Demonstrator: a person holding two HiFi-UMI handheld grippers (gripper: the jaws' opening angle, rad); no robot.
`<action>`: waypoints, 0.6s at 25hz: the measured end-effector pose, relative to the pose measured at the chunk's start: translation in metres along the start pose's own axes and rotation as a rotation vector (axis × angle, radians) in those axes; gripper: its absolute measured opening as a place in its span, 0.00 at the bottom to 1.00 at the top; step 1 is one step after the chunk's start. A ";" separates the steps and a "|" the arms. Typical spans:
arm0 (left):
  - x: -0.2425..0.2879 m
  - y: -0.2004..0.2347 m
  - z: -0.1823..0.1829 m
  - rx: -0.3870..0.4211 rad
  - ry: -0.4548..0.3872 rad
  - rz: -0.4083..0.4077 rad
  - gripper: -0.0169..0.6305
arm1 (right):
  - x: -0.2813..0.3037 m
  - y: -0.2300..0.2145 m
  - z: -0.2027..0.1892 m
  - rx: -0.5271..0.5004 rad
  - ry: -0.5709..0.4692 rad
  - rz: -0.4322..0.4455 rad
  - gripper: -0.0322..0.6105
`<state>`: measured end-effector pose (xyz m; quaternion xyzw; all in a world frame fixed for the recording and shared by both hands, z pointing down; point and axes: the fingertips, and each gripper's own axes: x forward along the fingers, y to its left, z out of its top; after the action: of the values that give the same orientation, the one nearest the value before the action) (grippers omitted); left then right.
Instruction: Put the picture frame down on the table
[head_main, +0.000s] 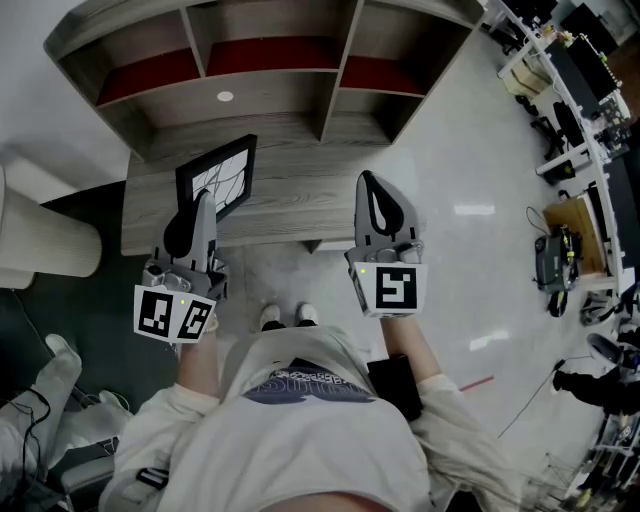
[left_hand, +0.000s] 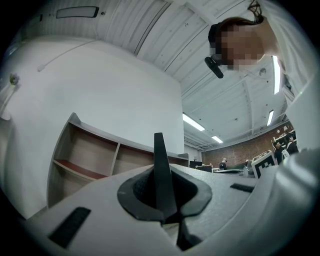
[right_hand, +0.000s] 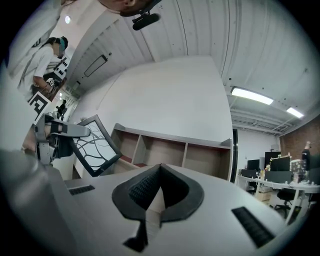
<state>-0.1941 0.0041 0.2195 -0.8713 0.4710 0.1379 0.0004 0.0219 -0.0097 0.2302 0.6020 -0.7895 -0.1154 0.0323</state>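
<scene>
Picture frame (head_main: 216, 180) hangs tilted over the tabletop (head_main: 300, 200), pinched by one edge in the closed left gripper (head_main: 204, 203) ready for lowering, while the right gripper (head_main: 369, 185), shut and empty, waits at its 3 o'clock.

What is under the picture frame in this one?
The wooden table lies below the picture frame, which the left gripper holds by its edge. The patch of table directly beneath is covered, so whether the frame touches it cannot be told.
</scene>
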 end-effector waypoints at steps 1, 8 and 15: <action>0.000 0.000 0.000 -0.003 -0.001 0.000 0.06 | 0.000 0.001 -0.002 0.011 0.010 0.012 0.05; -0.001 0.019 -0.023 -0.189 -0.032 -0.034 0.06 | 0.010 0.005 -0.049 0.327 0.049 0.198 0.14; -0.002 0.015 -0.008 -0.272 -0.044 -0.078 0.06 | 0.003 0.002 -0.036 0.426 0.010 0.293 0.36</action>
<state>-0.2059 -0.0035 0.2299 -0.8778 0.4134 0.2195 -0.1019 0.0261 -0.0169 0.2657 0.4749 -0.8746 0.0624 -0.0751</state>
